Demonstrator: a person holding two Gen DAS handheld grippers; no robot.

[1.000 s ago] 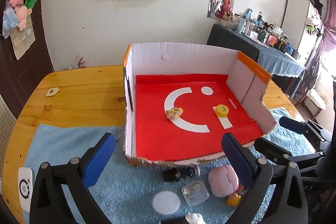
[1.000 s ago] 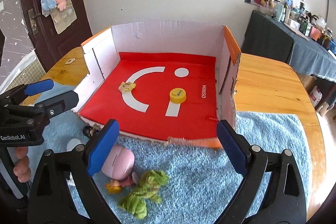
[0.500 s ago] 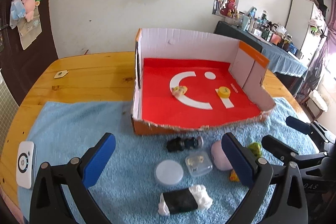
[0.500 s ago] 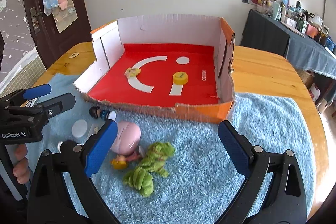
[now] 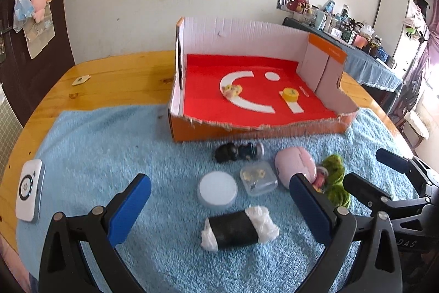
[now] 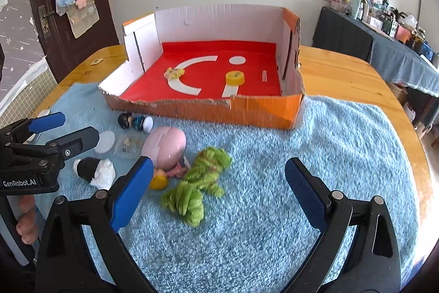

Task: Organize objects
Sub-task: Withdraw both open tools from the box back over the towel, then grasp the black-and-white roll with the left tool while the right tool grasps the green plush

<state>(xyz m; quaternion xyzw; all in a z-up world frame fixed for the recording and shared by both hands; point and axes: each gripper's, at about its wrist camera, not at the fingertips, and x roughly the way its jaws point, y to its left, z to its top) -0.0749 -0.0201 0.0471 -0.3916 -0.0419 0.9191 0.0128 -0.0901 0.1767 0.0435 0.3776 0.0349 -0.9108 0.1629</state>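
Observation:
An open cardboard box [image 5: 255,128] [image 6: 269,114] with a red floor holds a yellow cap [image 5: 290,94] [image 6: 235,77] and a small pale toy [image 5: 232,90] [image 6: 173,72]. On the blue towel before it lie a black roll with white ends [image 5: 238,227] [image 6: 94,169], a white round lid [image 5: 217,188], a clear case [image 5: 258,178], a dark figurine [image 5: 238,151] [image 6: 135,122], a pink case [image 5: 295,165] [image 6: 164,146] and a green plush [image 6: 197,183] [image 5: 336,181]. My left gripper [image 5: 219,210] is open above the roll. My right gripper [image 6: 216,197] is open over the plush.
A white device [image 5: 28,190] lies at the towel's left edge. The blue towel [image 6: 315,155] covers a wooden table [image 6: 343,76]. A small tag [image 5: 81,80] lies on the wood at the far left. A dark cluttered side table [image 6: 384,45] stands to the right.
Both grippers have pulled back from the box toward the near edge. More of the towel and its loose objects now show. Both stay open.

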